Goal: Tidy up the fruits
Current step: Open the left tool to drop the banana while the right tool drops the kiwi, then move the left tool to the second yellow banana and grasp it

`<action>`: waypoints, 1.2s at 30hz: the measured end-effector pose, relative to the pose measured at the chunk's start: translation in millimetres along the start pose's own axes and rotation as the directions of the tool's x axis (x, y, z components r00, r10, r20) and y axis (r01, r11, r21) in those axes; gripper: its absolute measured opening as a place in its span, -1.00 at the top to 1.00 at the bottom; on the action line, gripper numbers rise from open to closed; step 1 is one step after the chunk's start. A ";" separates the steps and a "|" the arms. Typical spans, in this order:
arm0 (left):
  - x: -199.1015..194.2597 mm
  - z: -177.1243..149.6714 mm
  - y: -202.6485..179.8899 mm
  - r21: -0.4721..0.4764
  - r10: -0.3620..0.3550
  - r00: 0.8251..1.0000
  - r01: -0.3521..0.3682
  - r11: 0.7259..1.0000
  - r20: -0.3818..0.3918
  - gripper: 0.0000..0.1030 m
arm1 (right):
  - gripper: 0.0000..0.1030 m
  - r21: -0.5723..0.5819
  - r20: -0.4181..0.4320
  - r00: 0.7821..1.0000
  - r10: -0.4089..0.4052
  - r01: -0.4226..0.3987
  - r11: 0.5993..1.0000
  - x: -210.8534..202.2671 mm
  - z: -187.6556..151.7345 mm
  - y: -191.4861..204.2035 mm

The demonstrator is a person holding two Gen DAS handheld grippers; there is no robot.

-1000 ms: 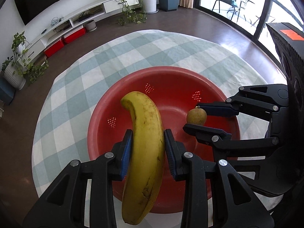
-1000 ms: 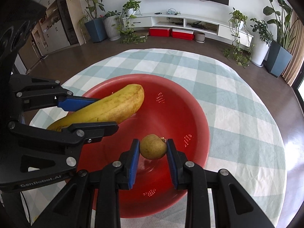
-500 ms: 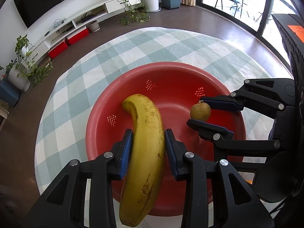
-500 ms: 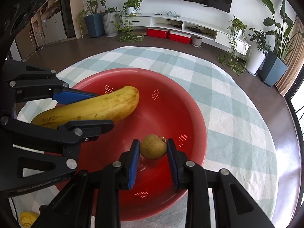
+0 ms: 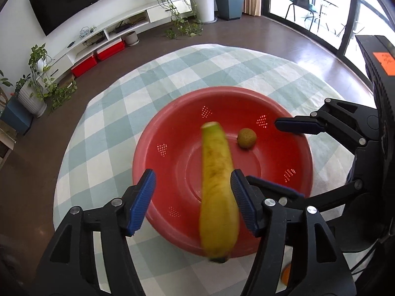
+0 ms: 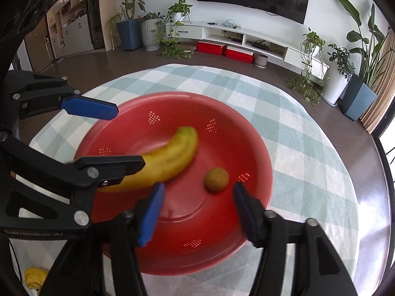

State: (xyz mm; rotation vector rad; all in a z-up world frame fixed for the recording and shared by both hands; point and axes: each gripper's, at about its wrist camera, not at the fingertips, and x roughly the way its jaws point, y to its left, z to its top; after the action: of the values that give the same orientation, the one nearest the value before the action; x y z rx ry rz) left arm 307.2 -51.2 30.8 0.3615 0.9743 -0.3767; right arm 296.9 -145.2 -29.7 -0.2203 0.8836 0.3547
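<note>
Bright daylight, fisheye bend, motion blur in the middle

Daylight floods in from the windows (image 5: 321,7), leaving a pale sheen on the dark floor (image 6: 370,197) and soft, faint shadows. Both views bow strongly and darken to black at the corners. The banana (image 5: 218,190) is smeared by motion blur, and the blue pads (image 6: 150,214) of the right gripper blur too; the room behind stays sharp.

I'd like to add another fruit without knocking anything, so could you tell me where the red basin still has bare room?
The red basin is bare across its centre and near wall, between the opening right gripper and the banana. Its far wall is free too. It is crowded on the banana side, under the opening left gripper, and around the small round fruit.
</note>
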 end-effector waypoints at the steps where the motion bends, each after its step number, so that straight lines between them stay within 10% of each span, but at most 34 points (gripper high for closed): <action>1: -8.4 -2.9 1.8 -0.010 0.000 1.000 0.000 1.000 0.017 -0.26 | -0.55 0.000 0.014 1.000 0.003 -0.003 1.000 -3.7 0.1 1.0; 17: -133.8 -163.2 2.9 -0.204 -0.105 0.968 0.153 0.967 0.228 -0.63 | -0.55 0.091 0.270 0.960 0.077 -0.104 0.990 -107.3 -52.0 17.3; 26: -120.6 -216.2 -41.2 -0.100 -0.156 0.976 0.172 0.980 0.152 -0.67 | -0.54 0.219 0.244 0.963 0.113 -0.168 0.961 -138.8 -149.9 44.9; 36: -103.8 -204.6 -50.3 0.077 -0.116 0.992 0.112 0.991 0.052 -0.50 | -0.35 0.172 0.164 0.971 0.175 -0.203 0.964 -129.9 -184.2 79.2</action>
State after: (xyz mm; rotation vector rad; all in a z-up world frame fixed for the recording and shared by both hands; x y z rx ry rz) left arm 82.6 13.5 7.7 0.3609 0.9297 -0.5250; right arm 59.1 -160.9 -44.7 0.0661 0.7876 0.4573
